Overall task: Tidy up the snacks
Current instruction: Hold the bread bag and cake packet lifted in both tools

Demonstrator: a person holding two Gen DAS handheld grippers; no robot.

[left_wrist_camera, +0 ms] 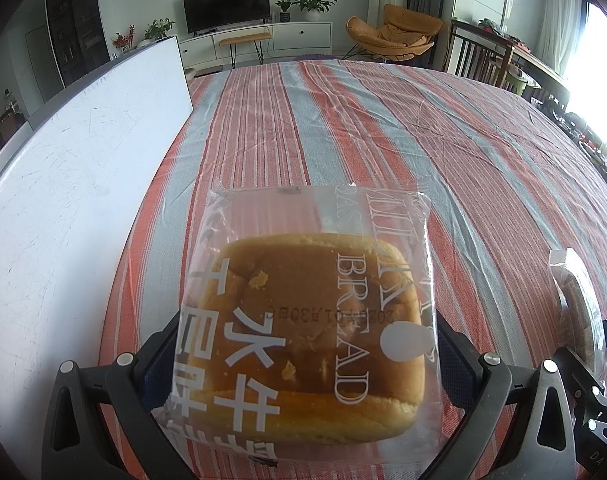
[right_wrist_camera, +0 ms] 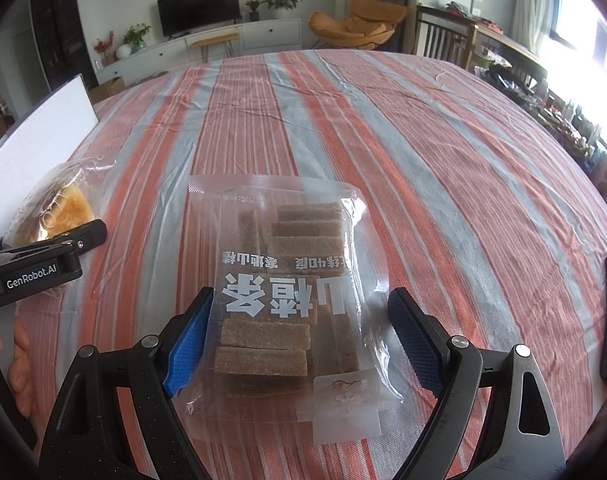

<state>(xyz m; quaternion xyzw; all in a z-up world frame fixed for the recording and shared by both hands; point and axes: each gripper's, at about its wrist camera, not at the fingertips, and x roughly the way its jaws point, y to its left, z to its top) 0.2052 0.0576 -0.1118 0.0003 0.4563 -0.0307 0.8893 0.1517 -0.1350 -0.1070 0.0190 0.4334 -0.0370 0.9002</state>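
The left claw (left_wrist_camera: pixel 307 360) has a bag of bread (left_wrist_camera: pixel 307 320) between its two black fingers. The fingers press on both sides of the clear bag, so the claw is pinching it. The bread is golden brown and square, and the bag has white writing on it. It fills the lower middle of the left wrist view. In the right wrist view the same bread bag (right_wrist_camera: pixel 59 208) shows at the left edge, with the left claw's black finger in front of it.

The right claw (right_wrist_camera: pixel 299 332) is spread wide. A bag of brown snack bars (right_wrist_camera: pixel 283 292) lies between its fingers, in the lower middle of that view. The blue pad (right_wrist_camera: pixel 187 344) on the left side is touching the edge of the bag. The pad on the right side is apart from the bars, with only crinkly clear plastic near it. In the left wrist view a bit of this bag (left_wrist_camera: pixel 579 300) shows at the right edge.

Both bags are over a tabletop with a striped cloth (right_wrist_camera: pixel 383 140) in orange, gray and white. A white board (left_wrist_camera: pixel 83 160) is at the left of the tabletop. Far back, at the top of the frame, are a TV (left_wrist_camera: pixel 226 4), green plants (left_wrist_camera: pixel 313 2) and an orange chair (left_wrist_camera: pixel 395 32). A bit of a hand (right_wrist_camera: pixel 19 360) shows at the lower left of the right wrist view.
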